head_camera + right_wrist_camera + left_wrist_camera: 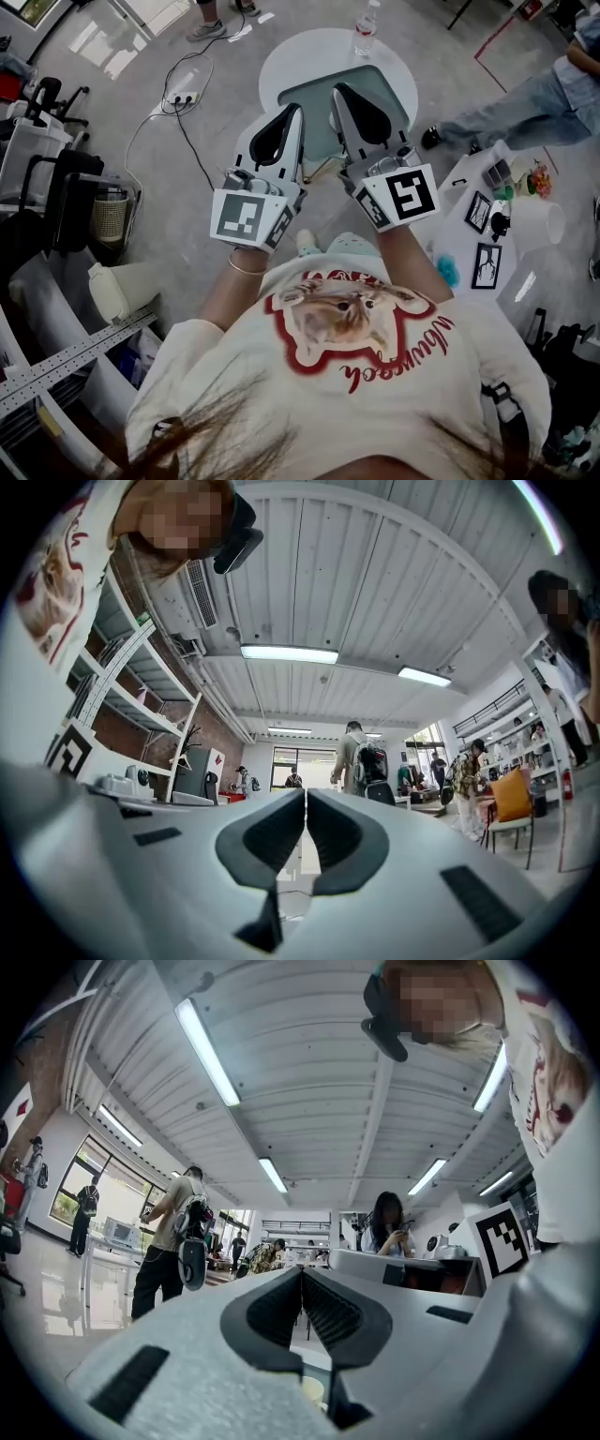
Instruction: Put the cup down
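I see no cup clearly in any view. Both grippers are raised in front of the person's chest, side by side, jaws pointing away. The left gripper [298,111] is shut with its black pads together and nothing between them; its own view shows the closed tips [301,1271] against the ceiling and the far room. The right gripper [306,792] is likewise shut and empty, and stands just right of the left one [337,90]. A small pale round object [312,1391] shows under the left jaws; I cannot tell what it is.
Below the grippers stands a round white table [394,66] with a teal mat and a water bottle [367,28]. A power strip and cables [183,89] lie on the floor. A white side table [459,239] with picture frames is at right, shelving at left. A seated person's legs [506,112] reach in.
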